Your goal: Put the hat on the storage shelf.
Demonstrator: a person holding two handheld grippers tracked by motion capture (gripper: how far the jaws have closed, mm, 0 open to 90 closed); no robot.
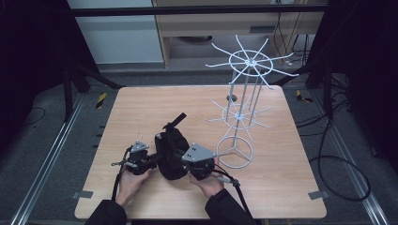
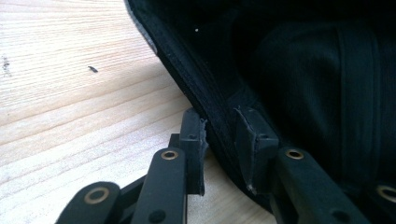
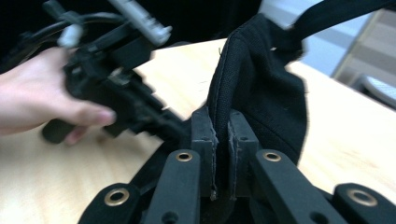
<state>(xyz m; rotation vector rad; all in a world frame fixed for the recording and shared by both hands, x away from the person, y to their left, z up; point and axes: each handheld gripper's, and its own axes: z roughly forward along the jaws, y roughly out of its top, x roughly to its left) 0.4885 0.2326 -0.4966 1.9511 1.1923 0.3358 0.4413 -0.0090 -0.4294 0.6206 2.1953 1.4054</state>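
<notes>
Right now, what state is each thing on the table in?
Black cap: held up on edge, gripped from both sides.
Left tongs: shut on the cap's rim.
Right tongs: shut on the cap's edge.
White wire display rack: upright, hooks bare.

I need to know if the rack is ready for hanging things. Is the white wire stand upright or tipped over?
Upright. The white wire stand rests on its ring base on the table, its post rising straight to the top spokes, beside the black bag.
</notes>
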